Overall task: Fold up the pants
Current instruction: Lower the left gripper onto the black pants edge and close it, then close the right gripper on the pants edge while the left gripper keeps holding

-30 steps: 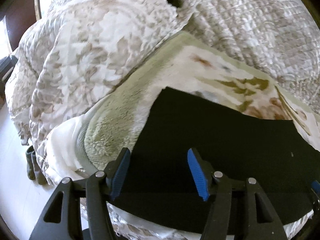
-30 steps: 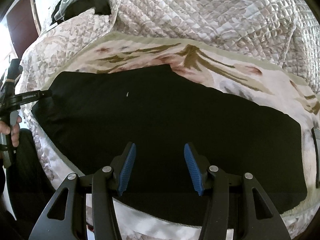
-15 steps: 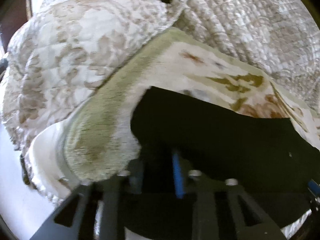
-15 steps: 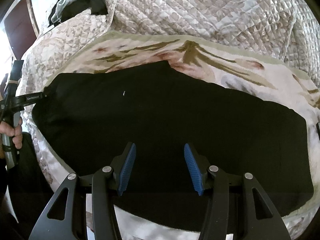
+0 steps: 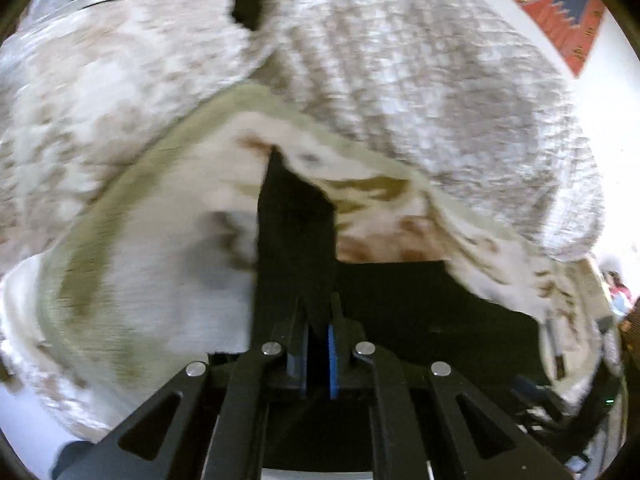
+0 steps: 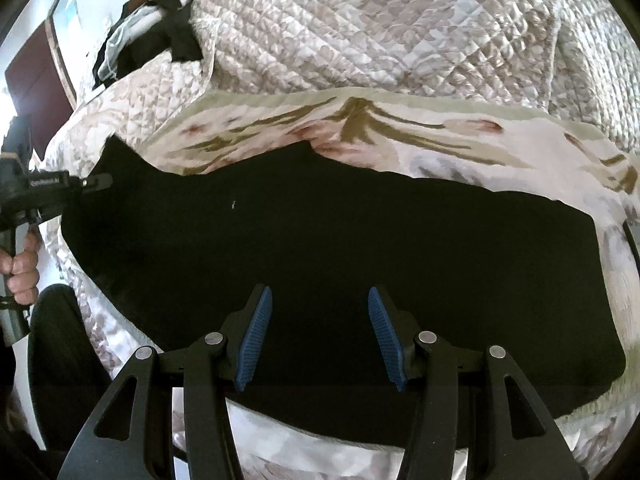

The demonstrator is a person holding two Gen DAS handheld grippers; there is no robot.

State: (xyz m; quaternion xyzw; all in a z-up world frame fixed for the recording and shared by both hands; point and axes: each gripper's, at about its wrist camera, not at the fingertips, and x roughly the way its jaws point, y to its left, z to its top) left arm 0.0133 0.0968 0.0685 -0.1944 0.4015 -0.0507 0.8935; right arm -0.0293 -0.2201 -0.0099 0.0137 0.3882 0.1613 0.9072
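Black pants (image 6: 340, 240) lie spread flat across a floral fleece blanket (image 6: 400, 128) on the bed. My left gripper (image 5: 318, 312) is shut on the pants' left end, jaws closing the last bit with the pads pressing the cloth. A black flap (image 5: 296, 232) is lifted and stands up in front of it. In the right wrist view that left gripper (image 6: 96, 180) shows at the left edge, gripped by a hand (image 6: 22, 264). My right gripper (image 6: 319, 290) hovers open over the pants' near edge, with nothing between its blue pads (image 6: 256, 336).
A quilted beige bedspread (image 6: 380, 28) is heaped behind the blanket. Dark clothes (image 6: 152, 40) lie at the far left of the bed. A red wall hanging (image 5: 560, 12) shows at the upper right. The bed's near edge drops to a pale floor (image 5: 24, 420).
My left gripper went from open over the pants' left end to shut on it, then rose and swung inward, pulling a flap of cloth up. The right gripper stayed open and shifted slightly.
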